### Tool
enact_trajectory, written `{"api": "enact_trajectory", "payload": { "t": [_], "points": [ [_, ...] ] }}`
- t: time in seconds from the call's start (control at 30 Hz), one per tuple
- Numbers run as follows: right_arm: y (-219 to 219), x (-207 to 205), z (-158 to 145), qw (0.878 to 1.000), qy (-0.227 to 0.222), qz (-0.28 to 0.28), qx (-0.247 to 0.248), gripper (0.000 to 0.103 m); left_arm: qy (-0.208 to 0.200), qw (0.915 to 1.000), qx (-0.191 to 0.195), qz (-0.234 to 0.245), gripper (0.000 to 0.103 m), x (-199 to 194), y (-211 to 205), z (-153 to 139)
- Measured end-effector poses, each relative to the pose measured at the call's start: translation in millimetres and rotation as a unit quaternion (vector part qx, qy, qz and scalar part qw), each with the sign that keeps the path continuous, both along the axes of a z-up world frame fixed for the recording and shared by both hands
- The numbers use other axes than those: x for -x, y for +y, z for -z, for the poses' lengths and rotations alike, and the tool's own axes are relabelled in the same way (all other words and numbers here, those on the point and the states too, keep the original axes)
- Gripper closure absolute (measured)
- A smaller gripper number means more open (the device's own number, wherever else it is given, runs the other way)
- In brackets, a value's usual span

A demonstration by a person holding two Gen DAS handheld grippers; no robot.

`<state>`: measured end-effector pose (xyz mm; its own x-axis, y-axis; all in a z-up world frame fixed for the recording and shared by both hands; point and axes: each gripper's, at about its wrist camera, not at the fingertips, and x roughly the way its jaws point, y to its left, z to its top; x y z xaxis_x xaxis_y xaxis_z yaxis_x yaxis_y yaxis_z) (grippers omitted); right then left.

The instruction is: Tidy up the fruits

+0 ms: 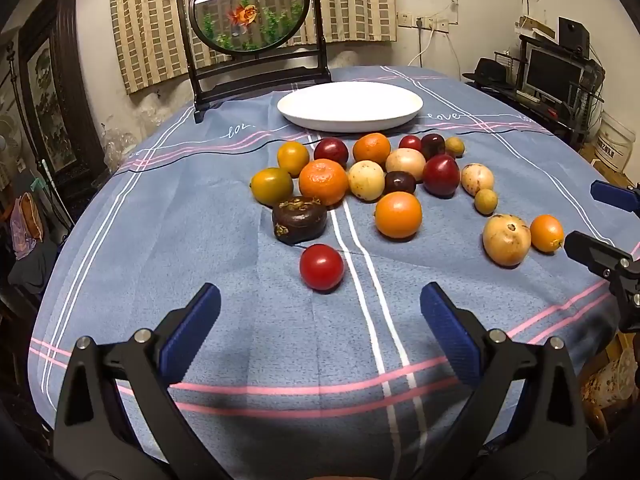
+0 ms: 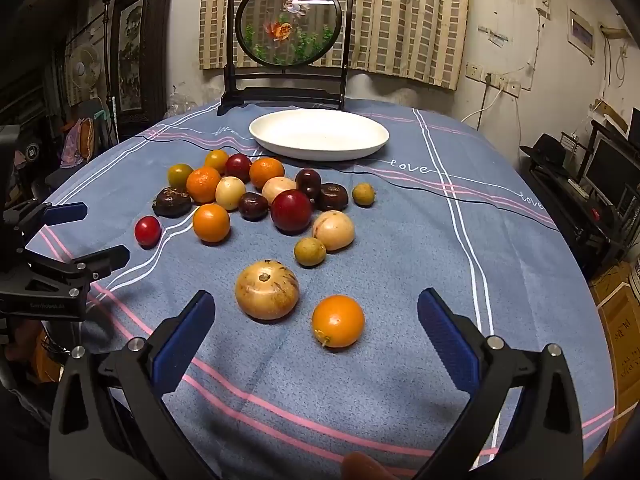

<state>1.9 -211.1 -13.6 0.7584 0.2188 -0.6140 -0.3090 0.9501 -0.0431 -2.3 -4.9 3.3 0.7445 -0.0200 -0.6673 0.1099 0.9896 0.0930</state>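
Several fruits lie loose on the blue checked tablecloth point(image 1: 248, 320): oranges, red plums, pale yellow and dark ones. An empty white plate point(image 1: 350, 106) point(image 2: 319, 134) stands behind them. My left gripper point(image 1: 320, 306) is open, just short of a small red fruit point(image 1: 321, 267) point(image 2: 147, 231), with nothing between its fingers. My right gripper point(image 2: 316, 312) is open too; a small orange fruit point(image 2: 338, 321) point(image 1: 546, 233) and a big pale round fruit point(image 2: 267, 289) point(image 1: 506, 239) lie just ahead of its pads, untouched. Each gripper shows at the edge of the other's view.
A framed round goldfish screen point(image 1: 251, 12) point(image 2: 291, 24) stands at the table's far edge behind the plate. A dark squat fruit point(image 1: 299, 219) lies beyond the red one. The table drops off at the right toward a desk with a monitor point(image 1: 554, 74).
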Motion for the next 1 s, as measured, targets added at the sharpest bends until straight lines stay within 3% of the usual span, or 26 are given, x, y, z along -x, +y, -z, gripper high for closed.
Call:
{"api": "enact_trajectory", "payload": {
  "t": [1.0],
  "points": [
    [3, 3, 1, 1.000, 0.010, 0.005, 0.006, 0.001, 0.012, 0.9999, -0.002, -0.003, 0.002, -2, 3, 5]
  ]
}}
